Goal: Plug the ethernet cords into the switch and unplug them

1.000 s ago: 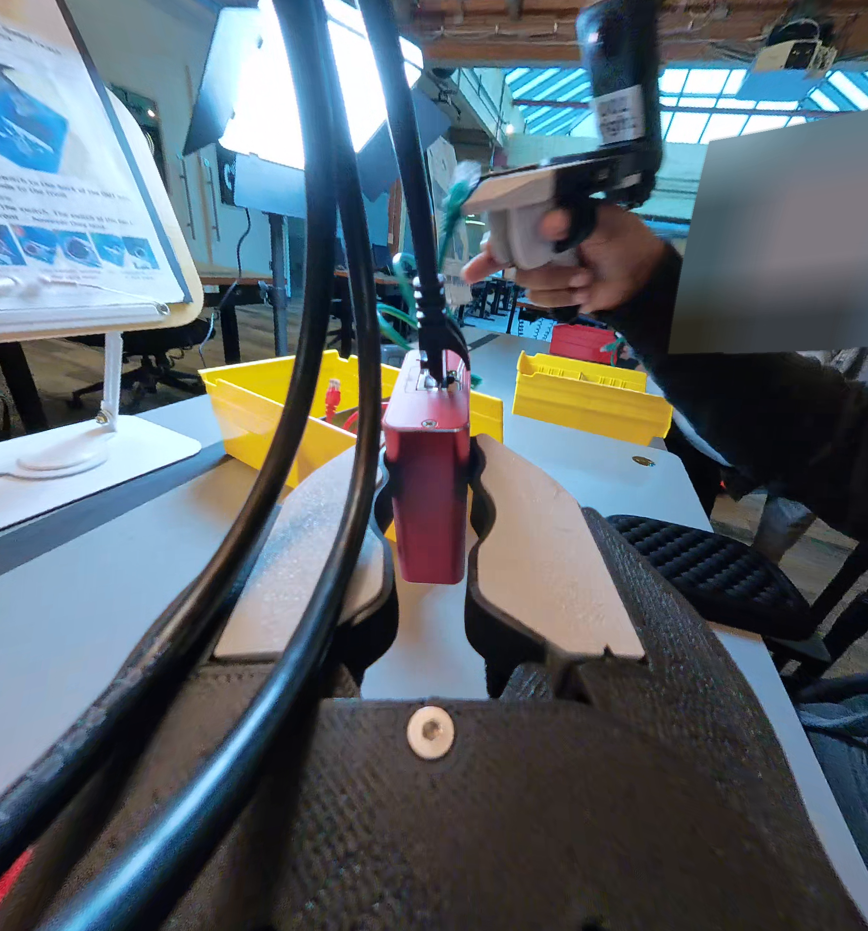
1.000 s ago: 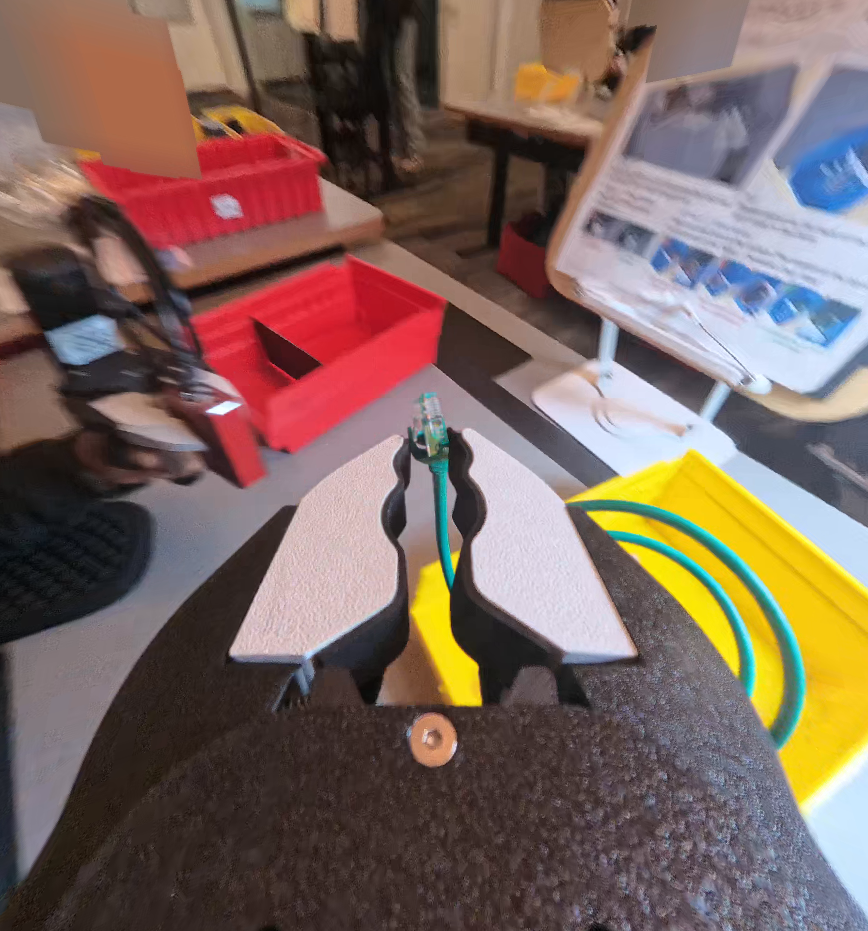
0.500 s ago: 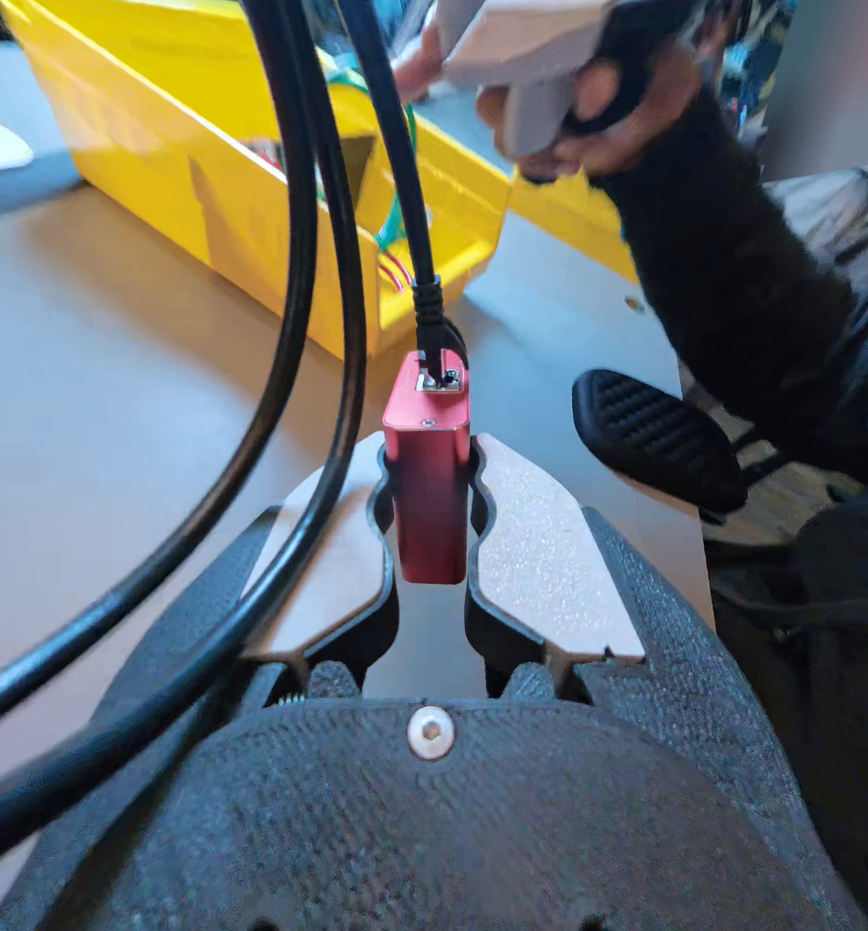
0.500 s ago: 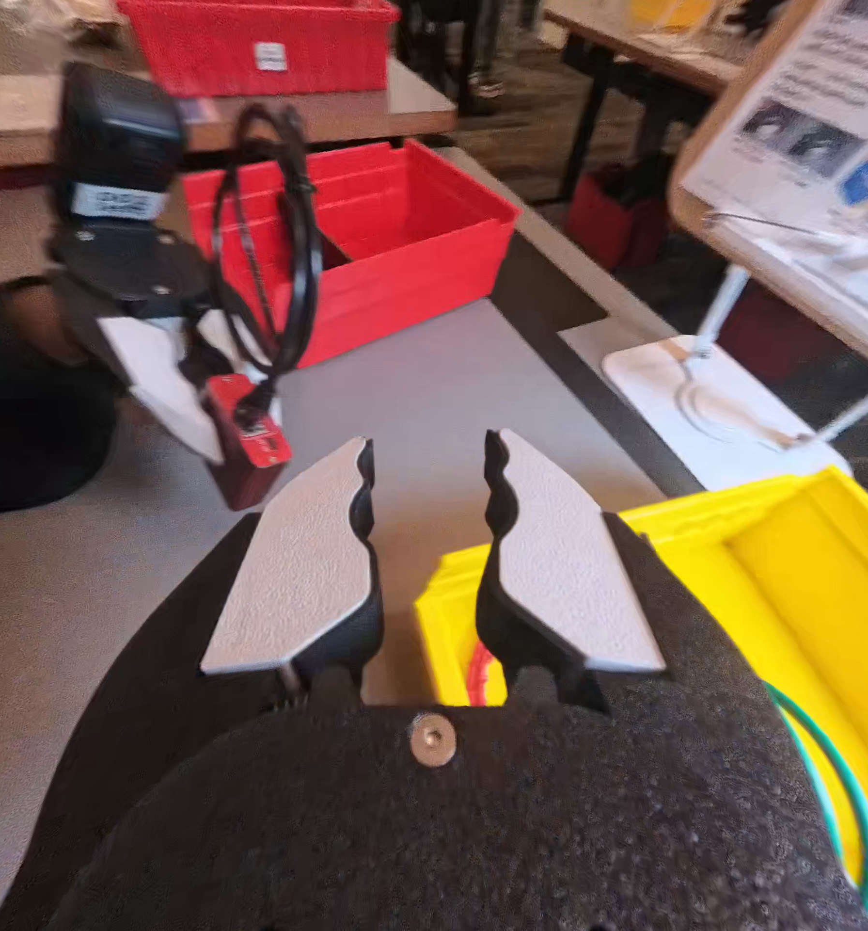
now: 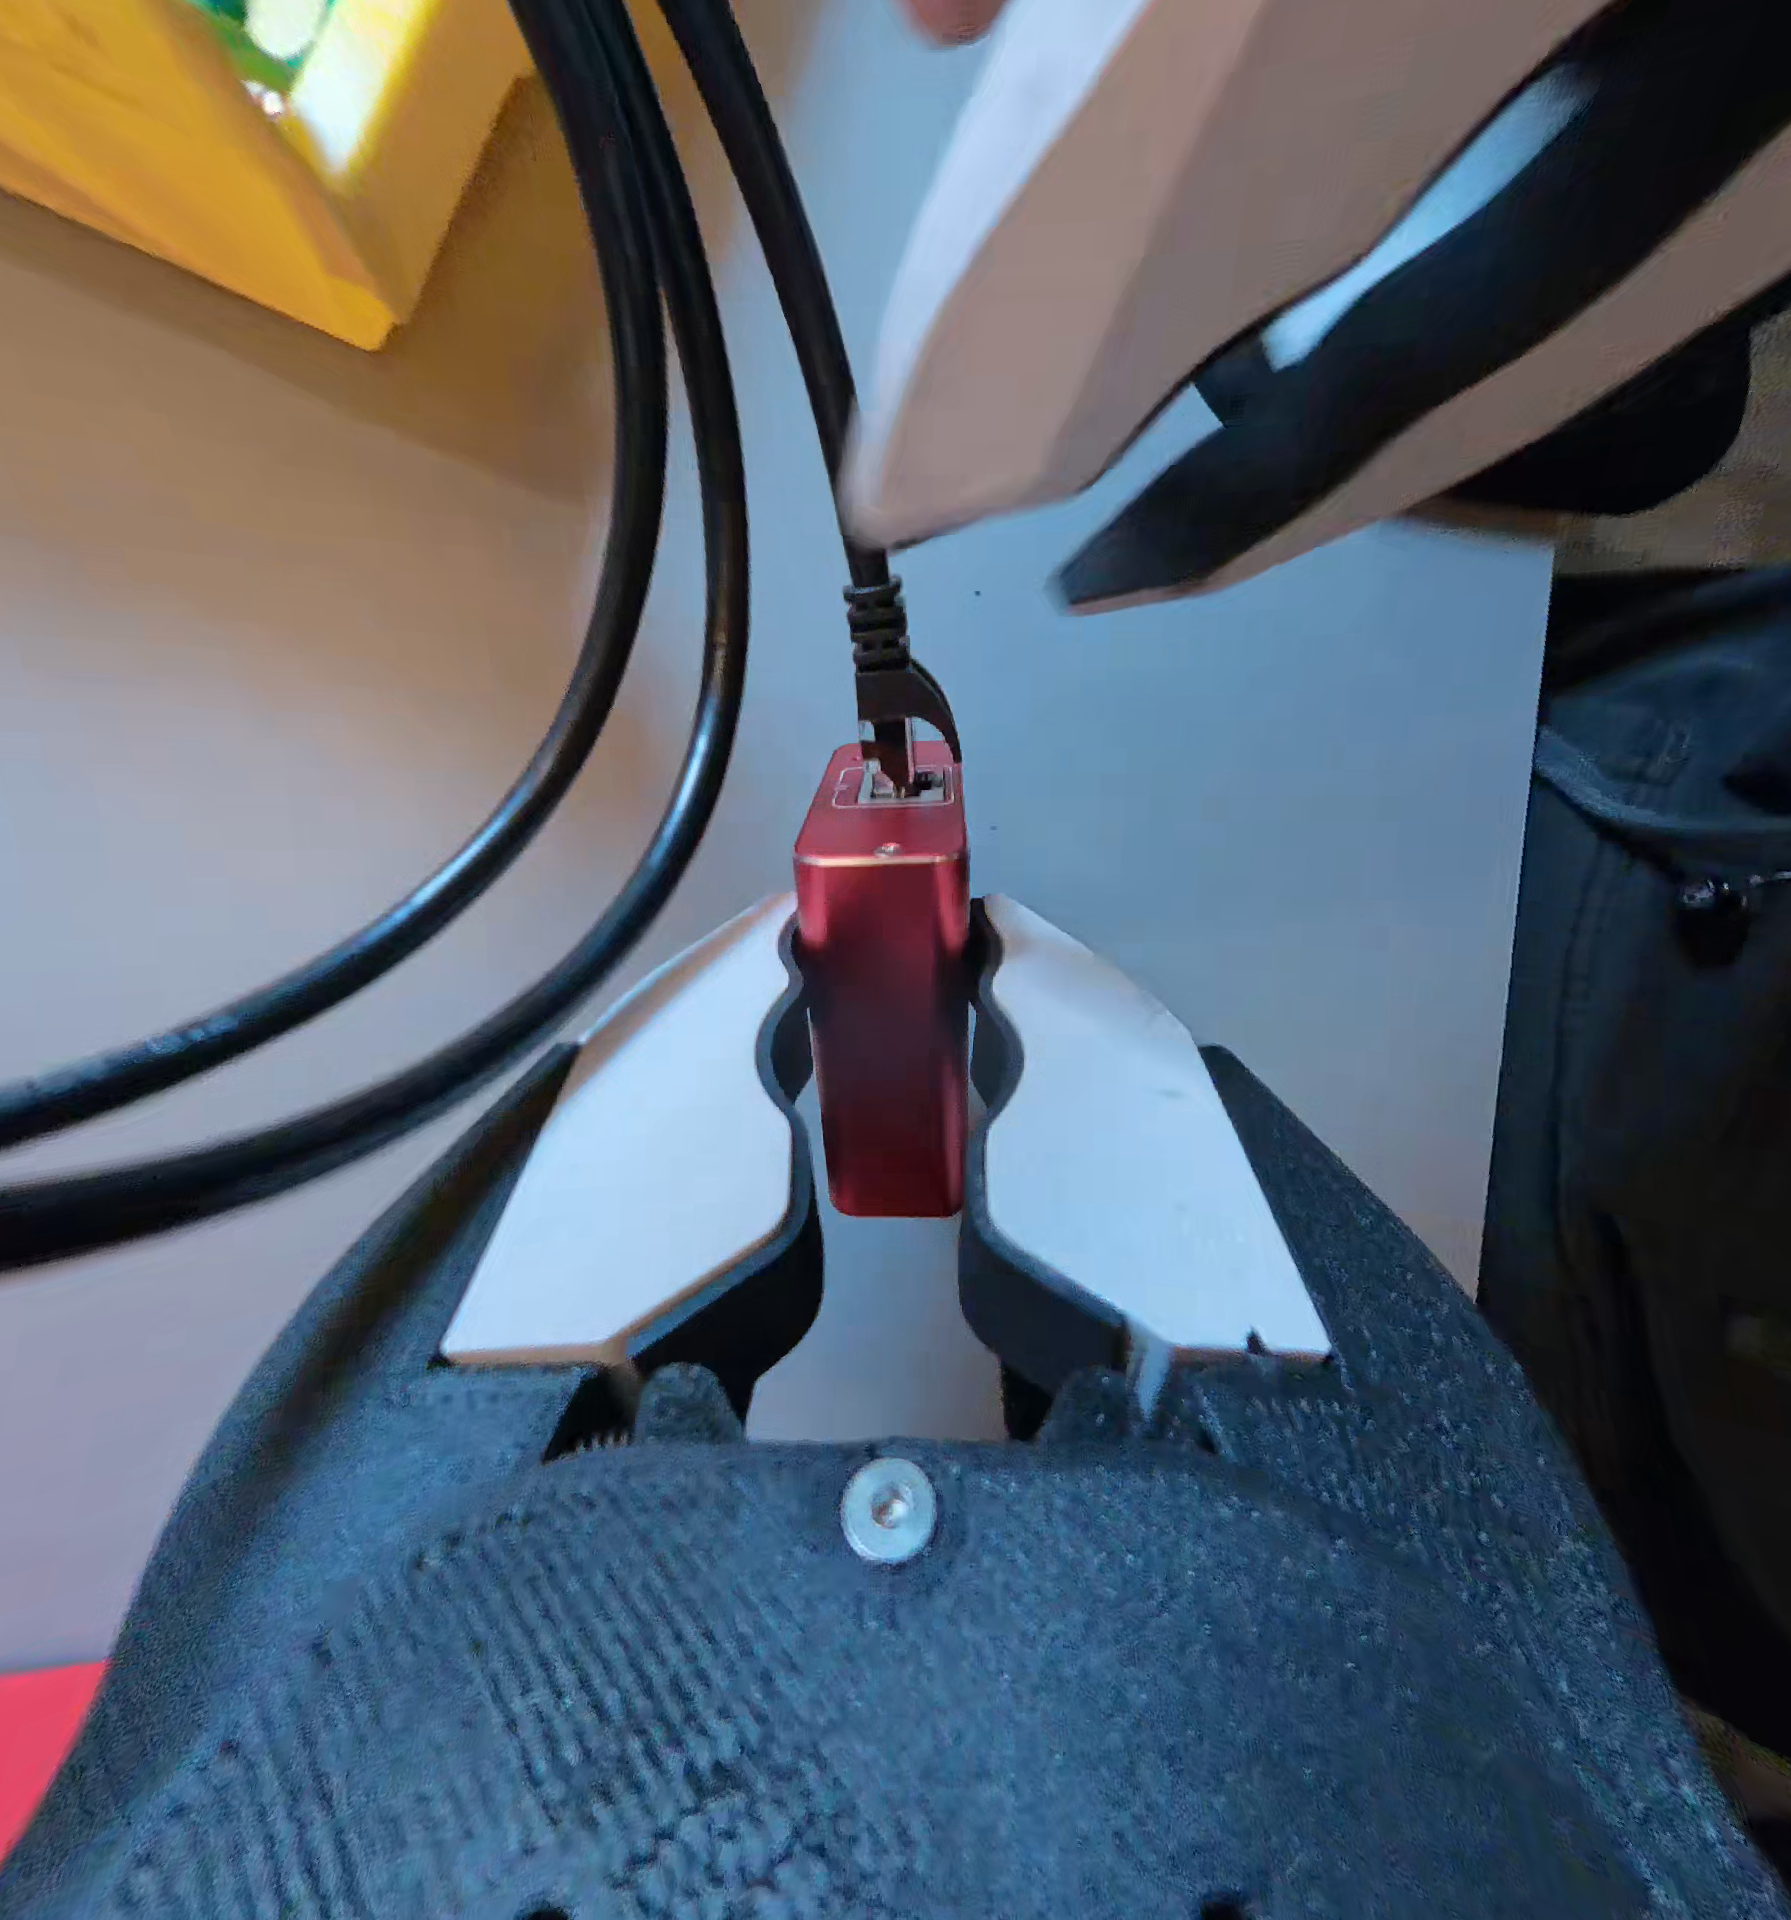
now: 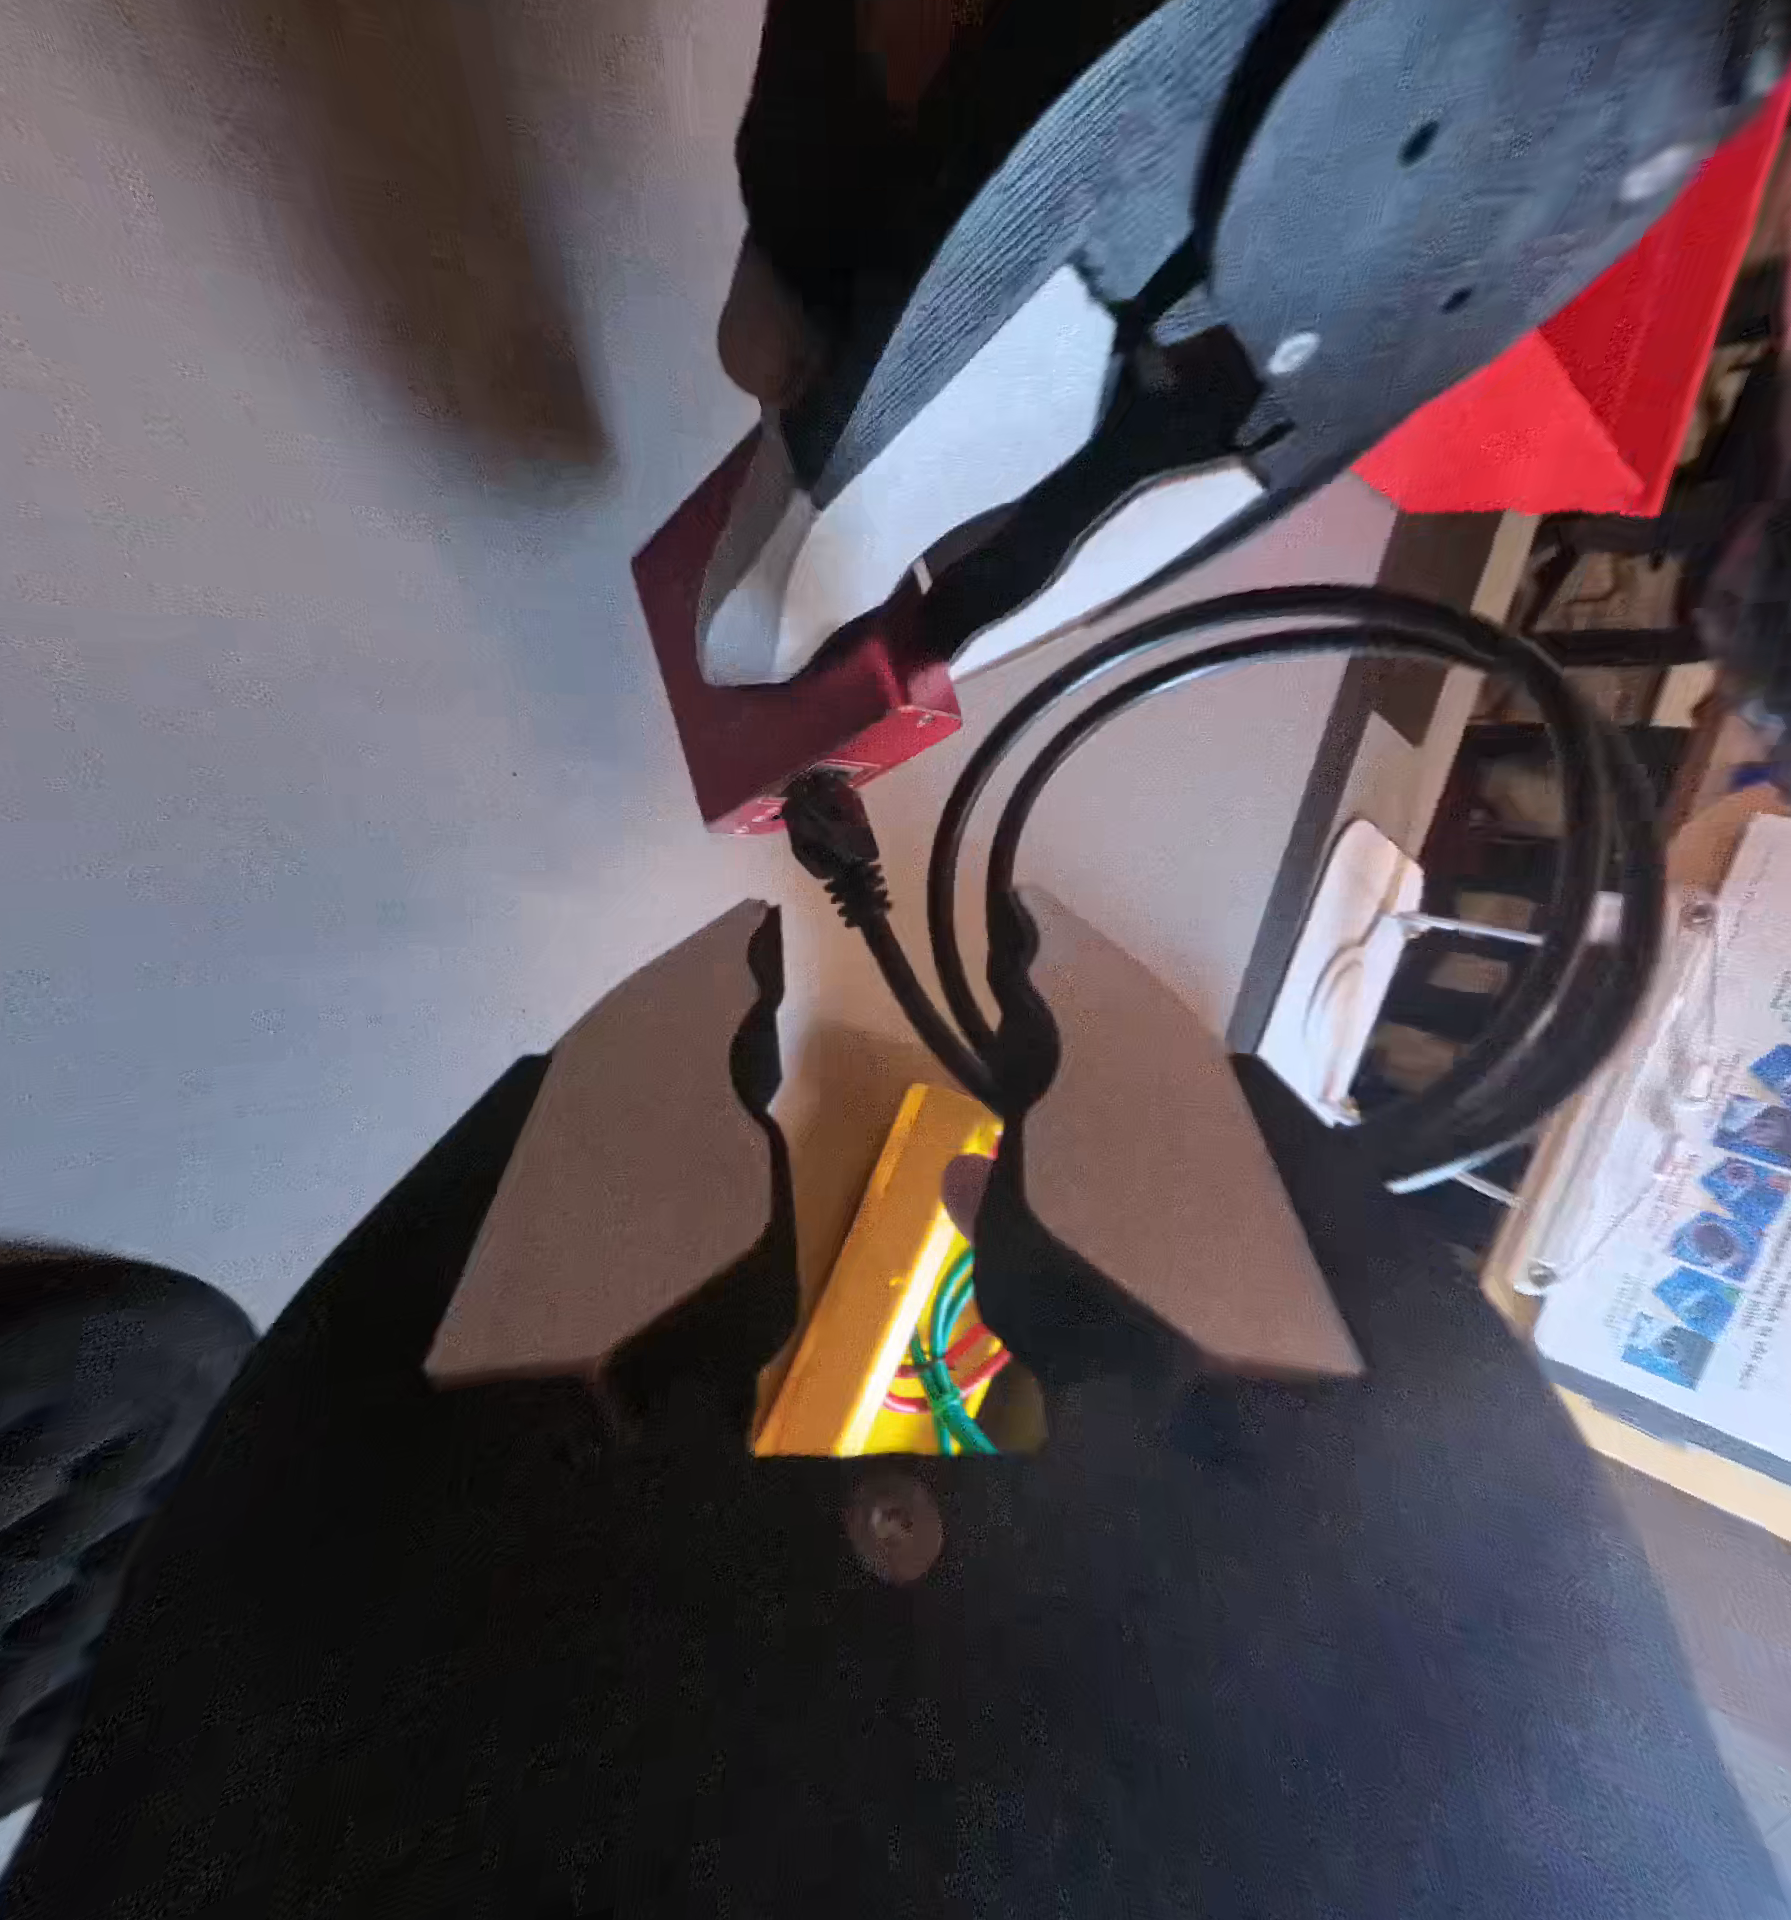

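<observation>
Two pairs of tongs show: the left one [image 5: 886, 914] and the right one [image 6: 896, 914]. Between the left tongs sits one red switch [image 5: 886, 1023], with one black cord [image 5: 756, 260] plugged into it. Beyond the tongs stands one yellow bin [image 5: 174, 187]; behind the right tongs, one red bin [image 6: 1597, 384] and one instruction sheet [image 6: 1743, 1143].

Black cable loops [image 6: 1286, 831] (coiled rightward) crowd the switch [image 6: 787, 717]; left tabletop [image 6: 247, 727] open.

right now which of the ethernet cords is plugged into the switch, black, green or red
The black cord: its plug sits in a port of the red switch, which the left gripper clamps. The green cord and red cord lie in the yellow bin.
</observation>
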